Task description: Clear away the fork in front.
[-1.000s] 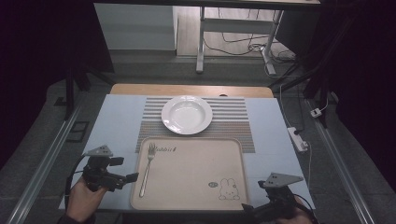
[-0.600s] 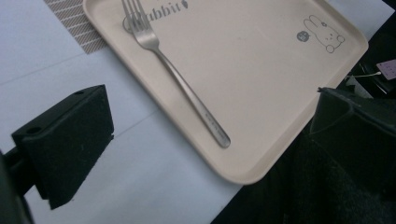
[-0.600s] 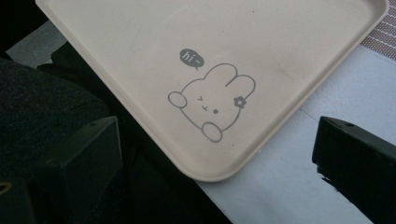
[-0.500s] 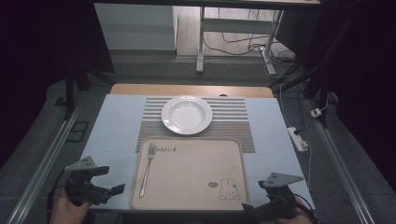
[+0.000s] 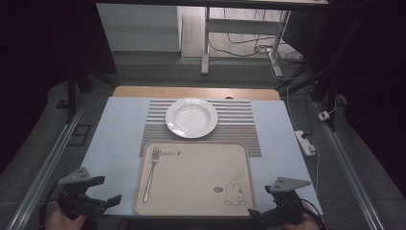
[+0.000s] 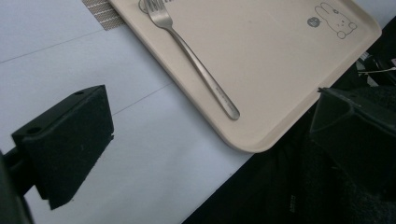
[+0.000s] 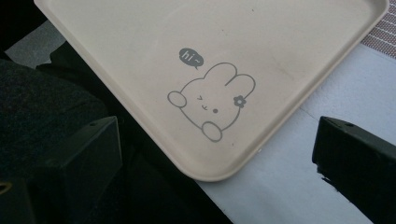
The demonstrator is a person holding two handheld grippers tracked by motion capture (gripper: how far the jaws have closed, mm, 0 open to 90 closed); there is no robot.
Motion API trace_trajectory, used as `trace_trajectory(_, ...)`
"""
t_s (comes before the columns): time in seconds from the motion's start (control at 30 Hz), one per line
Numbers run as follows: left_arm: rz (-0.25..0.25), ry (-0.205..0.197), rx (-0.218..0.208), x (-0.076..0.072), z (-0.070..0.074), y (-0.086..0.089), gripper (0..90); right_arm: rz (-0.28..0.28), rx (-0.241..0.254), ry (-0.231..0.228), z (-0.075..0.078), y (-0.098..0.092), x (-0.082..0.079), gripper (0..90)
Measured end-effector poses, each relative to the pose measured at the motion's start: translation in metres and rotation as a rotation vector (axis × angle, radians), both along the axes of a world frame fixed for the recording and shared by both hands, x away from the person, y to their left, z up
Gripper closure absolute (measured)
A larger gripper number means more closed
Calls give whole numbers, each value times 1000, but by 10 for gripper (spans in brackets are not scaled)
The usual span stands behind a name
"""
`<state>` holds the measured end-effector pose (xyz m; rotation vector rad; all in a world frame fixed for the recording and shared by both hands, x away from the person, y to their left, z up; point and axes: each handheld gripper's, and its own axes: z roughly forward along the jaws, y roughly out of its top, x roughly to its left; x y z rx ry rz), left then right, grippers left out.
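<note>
Left gripper (image 5: 103,201): pulled back from the tray (image 5: 191,211) edge toward the table's near left corner, now apart from the tray.
Left hand (image 5: 64,219): drawn down to the bottom edge.

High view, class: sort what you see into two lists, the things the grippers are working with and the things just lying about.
Part of the job:
- beige tray, nearest both grippers
- fork lying on the tray
- left gripper, open
- right gripper, open

Just lying about:
- white plate on the striped placemat
- power strip beside the table
</note>
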<state>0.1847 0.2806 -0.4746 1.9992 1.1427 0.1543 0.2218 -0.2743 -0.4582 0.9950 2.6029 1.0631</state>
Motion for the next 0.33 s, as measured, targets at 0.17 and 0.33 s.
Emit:
trace_trajectory(0.17,6,12,5,-4,-1,2,0,-2,-2,2,0,0,0,12)
trace_trajectory(0.33,6,38,23,-2,-1,0,0,2,-7,0,0,0,0,12)
